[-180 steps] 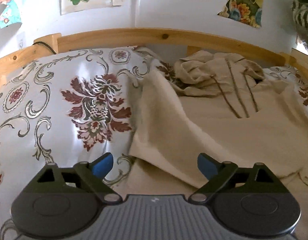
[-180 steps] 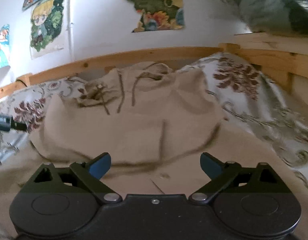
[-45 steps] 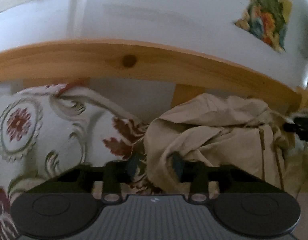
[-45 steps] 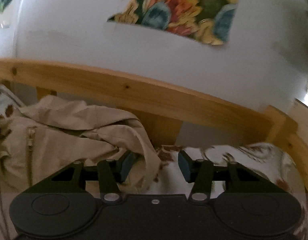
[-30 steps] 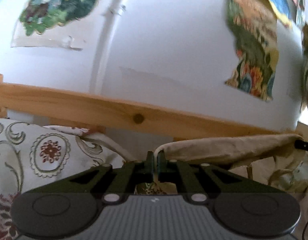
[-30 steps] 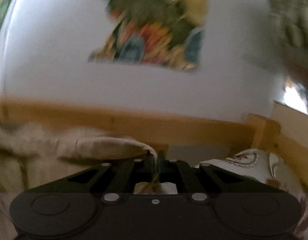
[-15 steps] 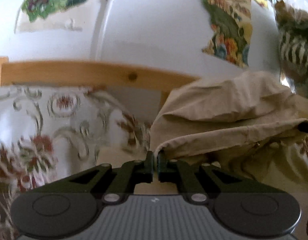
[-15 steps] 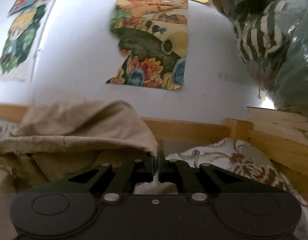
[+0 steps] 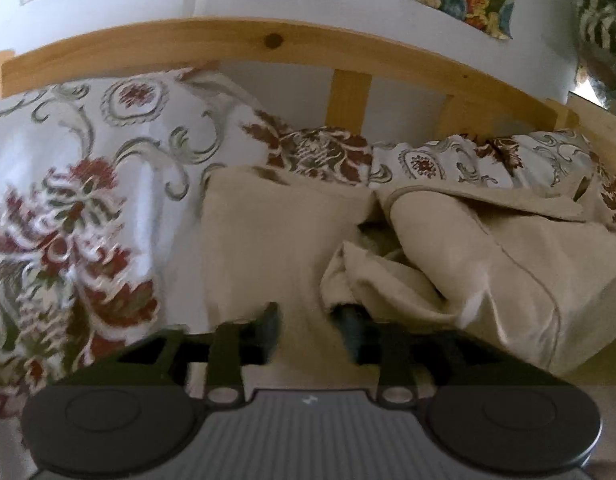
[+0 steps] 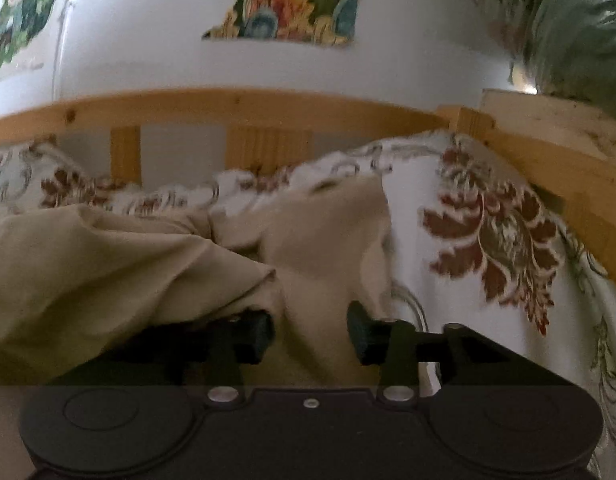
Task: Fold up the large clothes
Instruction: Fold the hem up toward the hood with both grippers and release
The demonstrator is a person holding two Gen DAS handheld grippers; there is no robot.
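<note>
1. Here, the beige garment (image 9: pixel 460 248) lies bunched up on the flowery bedspread (image 9: pixel 68 200), near the wooden bed rail (image 9: pixel 268 46).
2. The left gripper (image 9: pixel 311 330) has its jaws opening. Cloth lies between them, but the pads do not press it. A fold drapes over the right-hand finger.
3. The right gripper (image 10: pixel 310 332) has its jaws opening too. Cloth lies loose between them, and a fold covers the left-hand finger.
</note>
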